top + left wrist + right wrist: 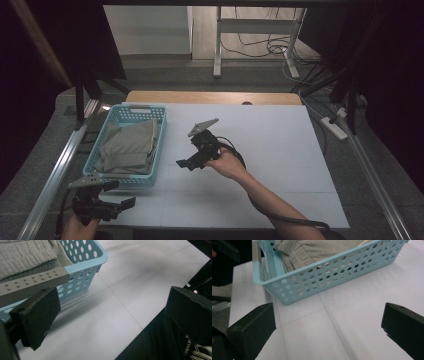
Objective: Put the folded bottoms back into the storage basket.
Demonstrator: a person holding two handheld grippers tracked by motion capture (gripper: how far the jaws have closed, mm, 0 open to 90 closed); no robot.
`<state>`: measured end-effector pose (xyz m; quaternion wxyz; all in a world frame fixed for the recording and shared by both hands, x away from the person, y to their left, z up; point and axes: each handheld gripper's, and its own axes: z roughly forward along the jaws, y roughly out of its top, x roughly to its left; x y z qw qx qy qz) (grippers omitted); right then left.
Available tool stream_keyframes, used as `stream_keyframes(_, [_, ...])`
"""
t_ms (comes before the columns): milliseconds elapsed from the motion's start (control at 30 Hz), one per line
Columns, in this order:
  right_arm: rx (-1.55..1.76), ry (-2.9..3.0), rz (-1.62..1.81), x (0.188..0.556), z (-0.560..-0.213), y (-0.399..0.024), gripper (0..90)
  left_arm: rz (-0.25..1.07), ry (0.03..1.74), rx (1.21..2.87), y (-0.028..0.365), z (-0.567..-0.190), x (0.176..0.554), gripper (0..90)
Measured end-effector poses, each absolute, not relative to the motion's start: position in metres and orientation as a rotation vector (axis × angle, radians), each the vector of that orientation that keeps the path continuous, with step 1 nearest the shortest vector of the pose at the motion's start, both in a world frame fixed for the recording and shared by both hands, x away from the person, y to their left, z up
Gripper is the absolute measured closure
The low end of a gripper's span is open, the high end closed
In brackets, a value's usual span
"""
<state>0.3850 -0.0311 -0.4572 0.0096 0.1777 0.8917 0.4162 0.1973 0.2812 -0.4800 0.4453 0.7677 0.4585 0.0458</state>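
With the grey knit garment (127,145) folded inside the blue basket (159,145) at counter (280,150) left, both my left gripper (120,194) and right gripper (186,162) hang empty, jaws apart, so I judge the next move is reaching into the basket to grasp it.

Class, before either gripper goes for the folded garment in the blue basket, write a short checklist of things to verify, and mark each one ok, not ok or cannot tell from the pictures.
1. Right gripper jaws apart, nothing between them: ok.
2. Left gripper jaws apart, nothing between them: ok.
3. Grey knitted garment lies folded inside the blue basket: ok.
4. Basket stands flat on the white table, inside its edges: ok.
5. Right gripper aimed at the basket with bare table between them: ok.
6. Whether something lies under the garment: cannot tell.
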Motion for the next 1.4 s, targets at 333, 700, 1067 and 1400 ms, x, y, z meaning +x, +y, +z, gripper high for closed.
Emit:
stream_keyframes(333, [0.570,2.769,1.284,0.379,-0.452,-0.055,0.0,0.115,1.131,1.913,0.280,-0.480,0.197,1.6])
stream_keyframes(700, [0.582,2.736,1.263,0.374,-0.449,-0.073,0.0,0.106,1.133,1.901,0.281,-0.480,0.197,1.5])
stream_keyframes(1067, [0.618,2.714,1.249,0.364,-0.448,-0.095,0.0,0.103,1.137,1.898,0.282,-0.480,0.198,1.6])
stream_keyframes(1400, [0.657,2.701,1.244,0.356,-0.448,-0.111,0.0,0.102,1.145,1.891,0.282,-0.481,0.198,1.8])
